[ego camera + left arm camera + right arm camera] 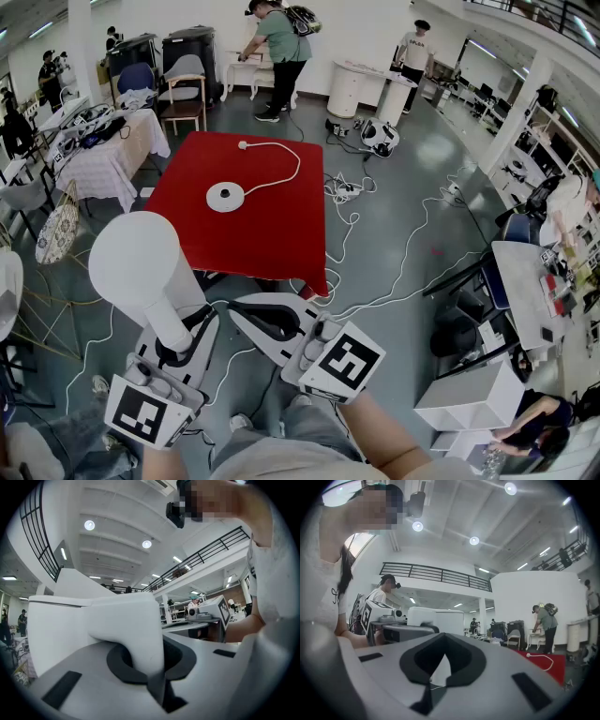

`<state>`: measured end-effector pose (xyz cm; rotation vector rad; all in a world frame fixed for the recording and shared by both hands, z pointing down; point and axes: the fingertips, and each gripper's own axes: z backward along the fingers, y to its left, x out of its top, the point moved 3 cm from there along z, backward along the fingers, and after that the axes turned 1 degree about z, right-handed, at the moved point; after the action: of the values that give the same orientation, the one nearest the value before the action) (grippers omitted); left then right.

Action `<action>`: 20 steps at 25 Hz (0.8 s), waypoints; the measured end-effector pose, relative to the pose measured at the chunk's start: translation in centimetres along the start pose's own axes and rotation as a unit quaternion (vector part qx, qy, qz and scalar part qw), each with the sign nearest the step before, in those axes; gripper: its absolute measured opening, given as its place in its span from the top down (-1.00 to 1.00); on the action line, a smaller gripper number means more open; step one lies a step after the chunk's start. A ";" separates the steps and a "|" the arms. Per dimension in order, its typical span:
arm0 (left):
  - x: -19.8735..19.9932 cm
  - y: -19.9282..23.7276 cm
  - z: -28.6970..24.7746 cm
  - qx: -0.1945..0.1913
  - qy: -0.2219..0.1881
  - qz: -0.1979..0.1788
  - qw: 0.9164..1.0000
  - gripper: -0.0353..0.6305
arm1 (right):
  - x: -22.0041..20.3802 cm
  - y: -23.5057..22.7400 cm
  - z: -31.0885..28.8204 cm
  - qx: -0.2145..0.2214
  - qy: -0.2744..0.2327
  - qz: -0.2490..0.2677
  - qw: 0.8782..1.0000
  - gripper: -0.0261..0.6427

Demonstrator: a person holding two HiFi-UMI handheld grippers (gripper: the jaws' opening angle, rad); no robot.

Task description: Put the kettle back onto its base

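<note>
The white kettle (141, 267) hangs in the air near me, left of the red table (281, 234). My left gripper (192, 330) is shut on its handle (140, 639), which runs down between the jaws. In the left gripper view the kettle body (61, 630) fills the left side. Its round white base (225, 196) lies on the red table, and a white cord (281, 169) runs from the base to a plug. My right gripper (255, 319) is level beside the left one, shut with nothing in it. The right gripper view shows the kettle (440, 620) off to the left.
A white power cable (394, 262) snakes over the floor right of the table. A cluttered cloth-covered table (112, 141) and a chair (183, 94) stand at the back left. White desks (525, 272) are on the right. Several people stand at the far wall.
</note>
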<state>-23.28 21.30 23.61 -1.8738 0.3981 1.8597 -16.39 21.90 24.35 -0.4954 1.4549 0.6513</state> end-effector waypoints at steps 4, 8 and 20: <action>0.2 -0.1 -0.4 0.000 -0.003 -0.001 1.000 0.79 | 0.1 -0.4 0.2 0.000 0.000 0.000 1.000 0.90; 0.4 -0.3 -1.2 0.003 -0.005 -0.004 1.000 0.79 | 0.1 -1.1 0.6 0.003 -0.001 -0.001 1.000 0.90; 0.5 -2.4 -6.3 0.029 -0.003 -0.011 1.000 0.79 | -0.9 -6.1 4.9 0.034 -0.008 -0.019 0.999 0.90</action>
<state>-16.65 20.13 23.21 -1.8265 0.4250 1.8195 -8.70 20.57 25.14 -0.4622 1.4451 0.5729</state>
